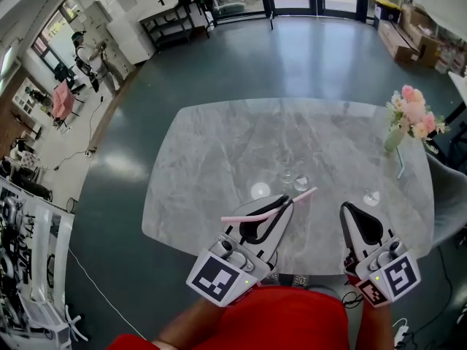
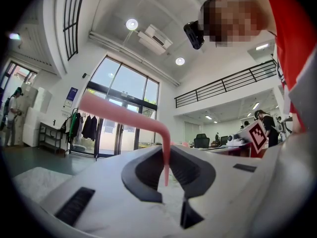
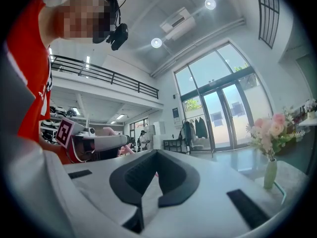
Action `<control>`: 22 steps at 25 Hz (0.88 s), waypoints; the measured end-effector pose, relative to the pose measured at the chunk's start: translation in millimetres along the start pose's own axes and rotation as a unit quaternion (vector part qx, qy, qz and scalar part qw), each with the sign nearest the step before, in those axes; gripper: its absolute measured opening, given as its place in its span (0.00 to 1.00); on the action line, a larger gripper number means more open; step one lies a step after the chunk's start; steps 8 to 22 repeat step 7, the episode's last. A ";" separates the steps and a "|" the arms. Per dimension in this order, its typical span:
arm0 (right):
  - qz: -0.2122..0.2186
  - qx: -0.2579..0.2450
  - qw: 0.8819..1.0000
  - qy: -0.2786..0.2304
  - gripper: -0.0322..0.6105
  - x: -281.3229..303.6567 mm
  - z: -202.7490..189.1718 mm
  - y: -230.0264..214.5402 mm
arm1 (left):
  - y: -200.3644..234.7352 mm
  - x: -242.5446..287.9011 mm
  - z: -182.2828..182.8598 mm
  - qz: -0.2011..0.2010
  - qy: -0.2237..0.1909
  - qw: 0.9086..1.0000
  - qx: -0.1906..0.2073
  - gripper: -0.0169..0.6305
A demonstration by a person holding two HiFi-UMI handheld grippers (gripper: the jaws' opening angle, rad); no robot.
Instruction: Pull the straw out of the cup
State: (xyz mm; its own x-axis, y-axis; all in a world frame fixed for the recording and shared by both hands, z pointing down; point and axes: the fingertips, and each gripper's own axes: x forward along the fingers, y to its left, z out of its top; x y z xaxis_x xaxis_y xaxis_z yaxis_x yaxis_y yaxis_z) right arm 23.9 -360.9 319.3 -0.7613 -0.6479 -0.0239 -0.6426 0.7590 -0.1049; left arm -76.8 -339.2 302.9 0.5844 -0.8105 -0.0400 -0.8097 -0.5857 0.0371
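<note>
A pink bendy straw (image 1: 268,211) lies crosswise in my left gripper (image 1: 287,203), which is shut on it above the marble table (image 1: 219,159). In the left gripper view the straw (image 2: 148,125) bends and drops between the black pads (image 2: 190,170); the left gripper (image 2: 167,176) points level. My right gripper (image 1: 346,209) hovers beside it to the right, shut with nothing in it; its right gripper view shows the closed right gripper (image 3: 154,175). Faint glassy glints (image 1: 292,175) lie on the table beyond the left jaws; I cannot make out a cup.
A small vase of pink flowers (image 1: 408,119) stands at the table's right edge, also in the right gripper view as the vase (image 3: 270,172). Dark floor surrounds the table. Shelves and office clutter (image 1: 29,217) line the left side. My red shirt (image 1: 284,319) fills the bottom.
</note>
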 end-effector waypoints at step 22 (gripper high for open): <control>0.004 -0.001 1.000 -0.002 0.06 3.3 -1.2 0.2 | 4.1 -0.5 -1.4 0.003 0.000 1.000 0.004 0.09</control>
